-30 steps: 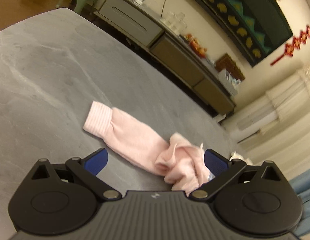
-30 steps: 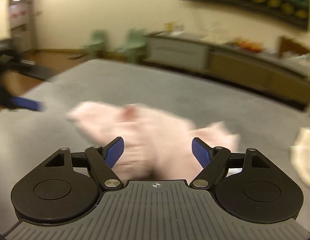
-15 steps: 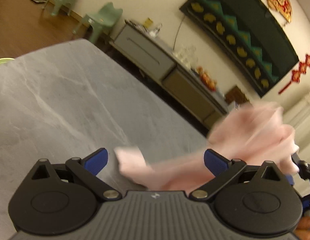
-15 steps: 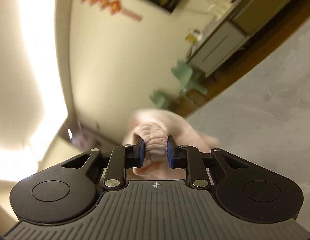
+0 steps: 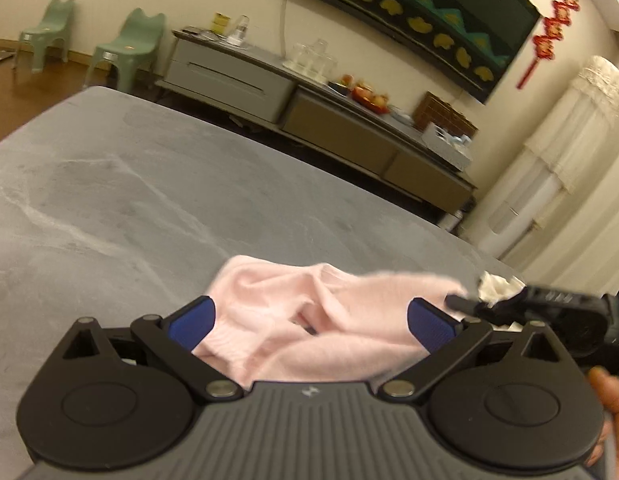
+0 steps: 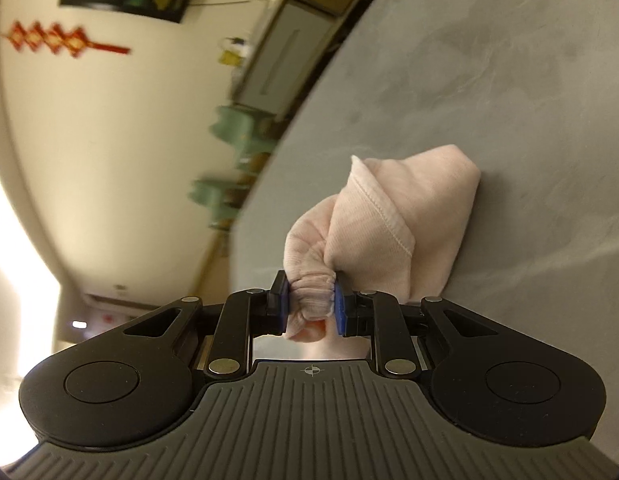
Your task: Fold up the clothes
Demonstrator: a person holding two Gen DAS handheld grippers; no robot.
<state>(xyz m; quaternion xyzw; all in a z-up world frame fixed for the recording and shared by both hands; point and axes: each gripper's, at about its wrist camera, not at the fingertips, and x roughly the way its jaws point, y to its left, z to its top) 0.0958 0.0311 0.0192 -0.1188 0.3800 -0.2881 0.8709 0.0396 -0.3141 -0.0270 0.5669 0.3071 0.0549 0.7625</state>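
Right claw [image 6: 311,306]: bunched pink garment [image 6: 389,216]

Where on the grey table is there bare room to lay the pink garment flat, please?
The grey table lies bare from the pink garment out to its far edge by the sideboard, and across its left side. It is crowded on the right, where the white cloth and the right claw sit.

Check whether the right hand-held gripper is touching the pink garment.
Touching. The right wrist view shows the right hand-held gripper with both blue pads pressed against a bunched fold of the pink garment.
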